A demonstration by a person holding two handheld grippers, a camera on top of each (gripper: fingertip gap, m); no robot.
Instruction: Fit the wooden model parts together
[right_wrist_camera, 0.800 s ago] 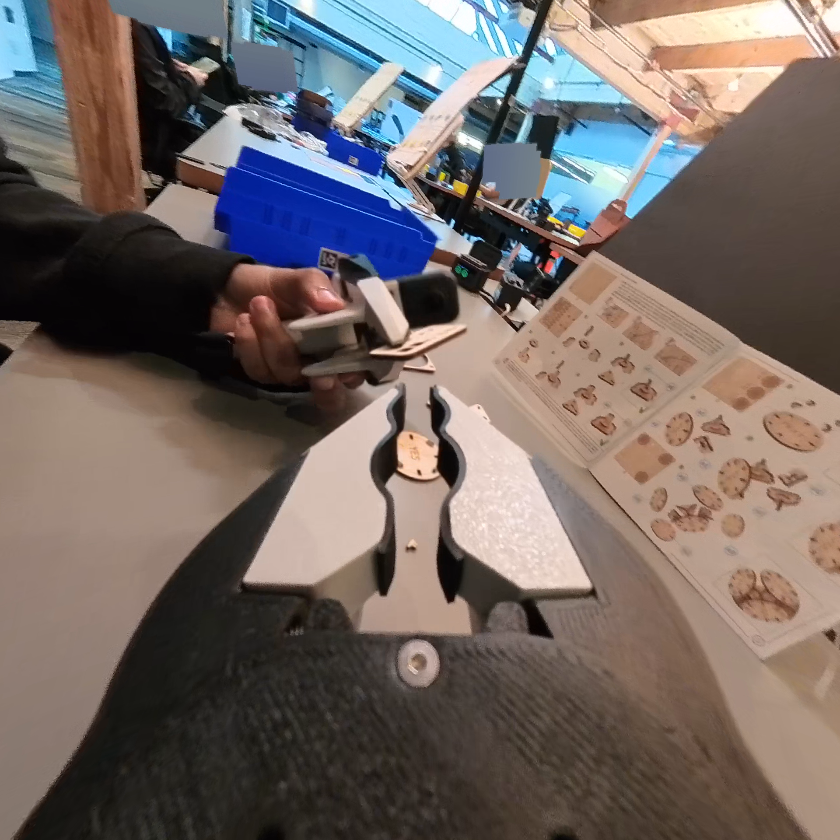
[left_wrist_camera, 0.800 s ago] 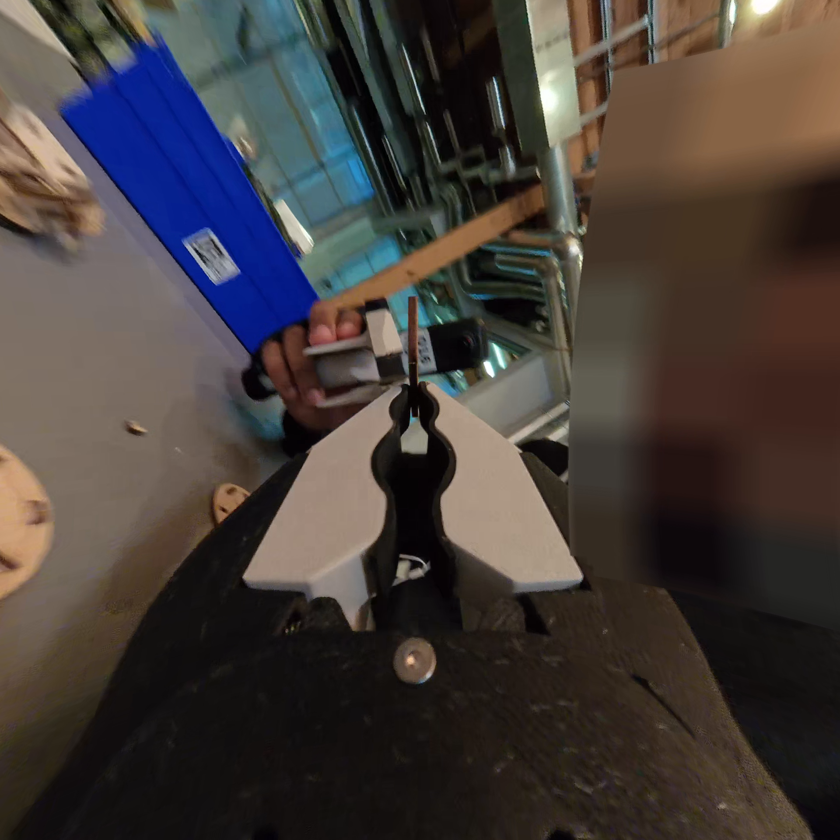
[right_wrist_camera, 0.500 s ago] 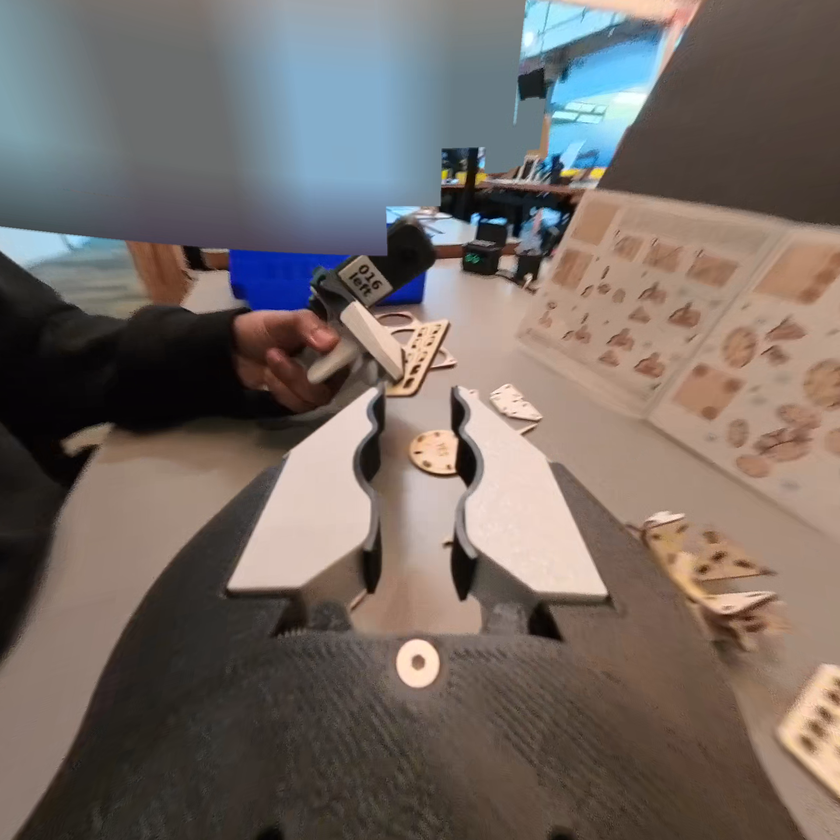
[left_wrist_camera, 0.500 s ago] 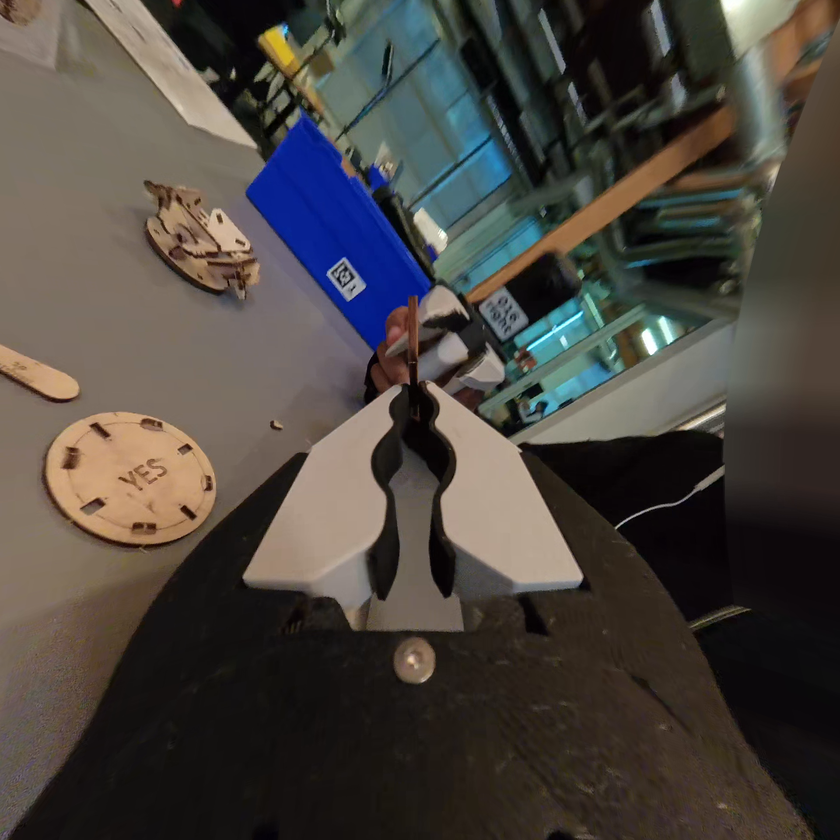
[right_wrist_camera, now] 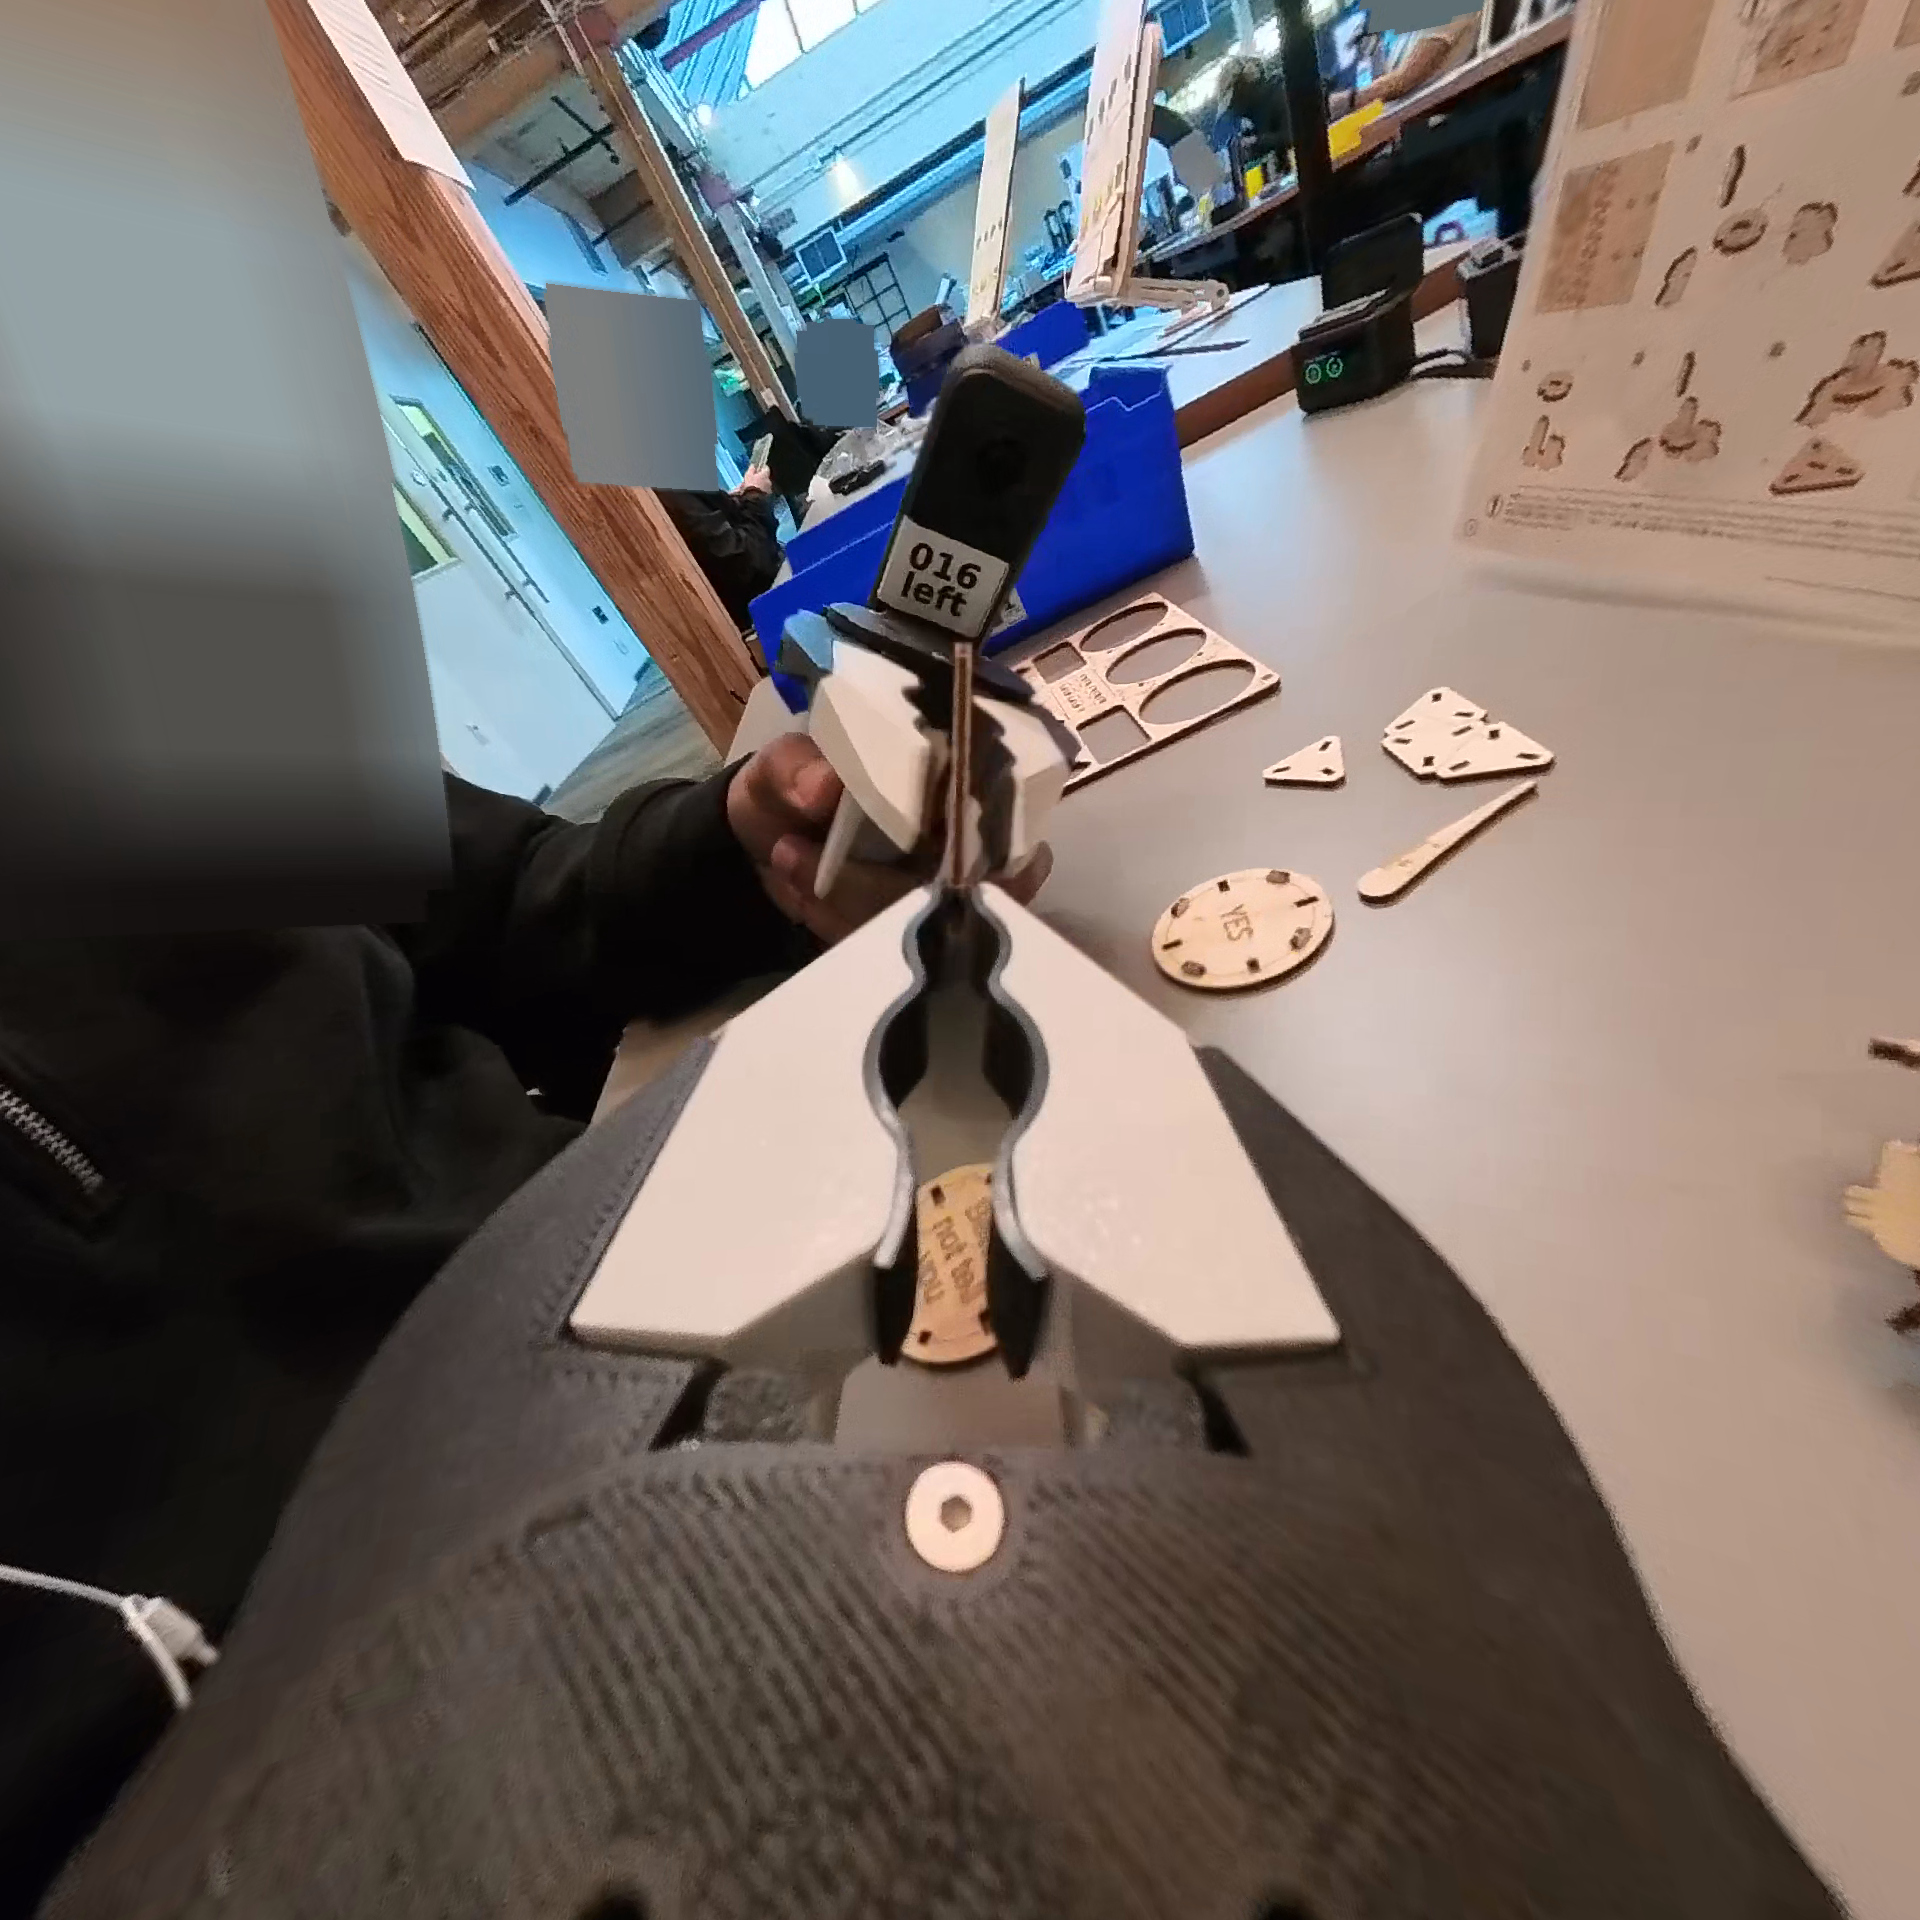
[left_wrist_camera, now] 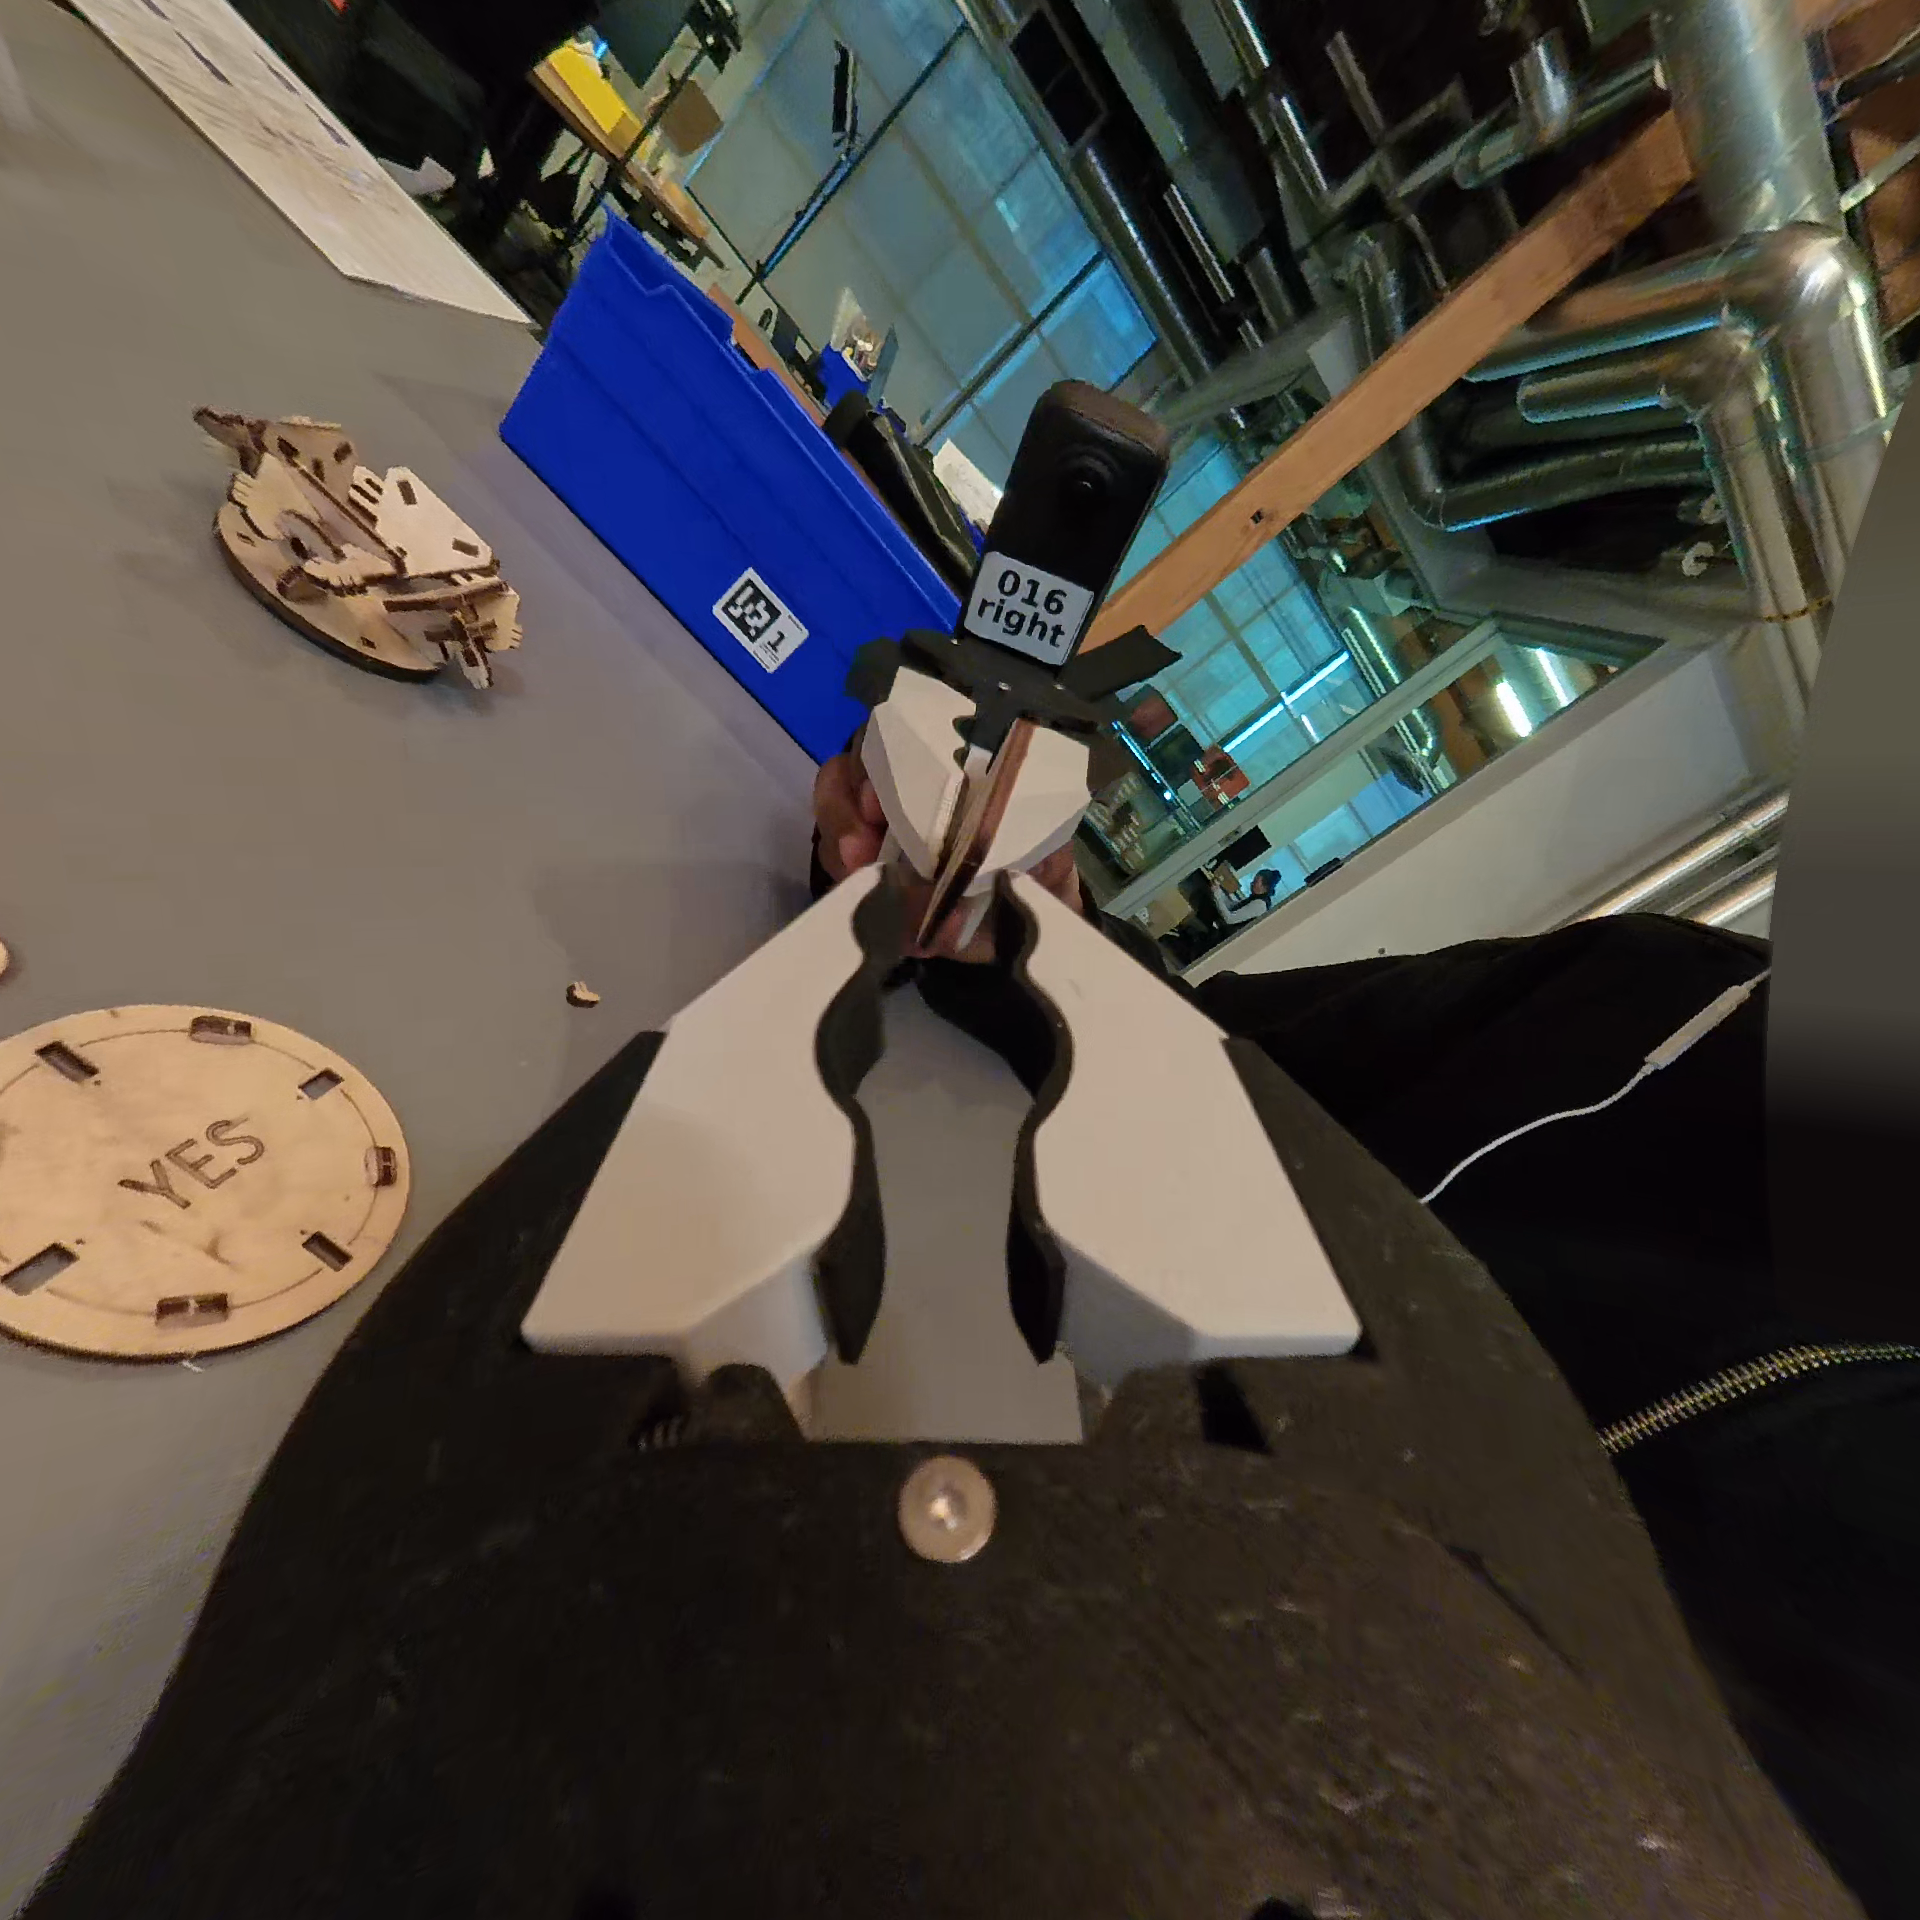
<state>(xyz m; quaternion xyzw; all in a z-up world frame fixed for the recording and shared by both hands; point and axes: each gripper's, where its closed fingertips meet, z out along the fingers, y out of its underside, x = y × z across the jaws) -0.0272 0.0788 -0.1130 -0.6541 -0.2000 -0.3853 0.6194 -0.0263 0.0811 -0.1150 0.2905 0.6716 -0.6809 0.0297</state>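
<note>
A thin flat wooden piece [left_wrist_camera: 977,821], seen edge-on, stands between the two grippers, which face each other above the grey table [left_wrist_camera: 312,831]. My right gripper [right_wrist_camera: 956,899] is shut on its near edge [right_wrist_camera: 958,769]. In the left wrist view the right gripper's white fingers [left_wrist_camera: 904,779] clamp the piece. My left gripper [left_wrist_camera: 943,896] is open. The piece's end reaches in between its tips, with a gap on the right side. The left gripper's fingers [right_wrist_camera: 873,758] also show in the right wrist view, standing apart around the piece.
A round slotted wooden disc [left_wrist_camera: 177,1174] and a part-built wooden assembly [left_wrist_camera: 364,551] lie on the table by a blue bin [left_wrist_camera: 717,561]. A cut-out wooden sheet [right_wrist_camera: 1132,686], triangles [right_wrist_camera: 1465,748], a stick [right_wrist_camera: 1444,842] and an instruction sheet [right_wrist_camera: 1714,312] lie to the right. The grippers are tip to tip, or close to it.
My left gripper was shut on the wooden piece. My right gripper was open, swung round to face the left gripper and shut on the piece. The left jaws have opened.
</note>
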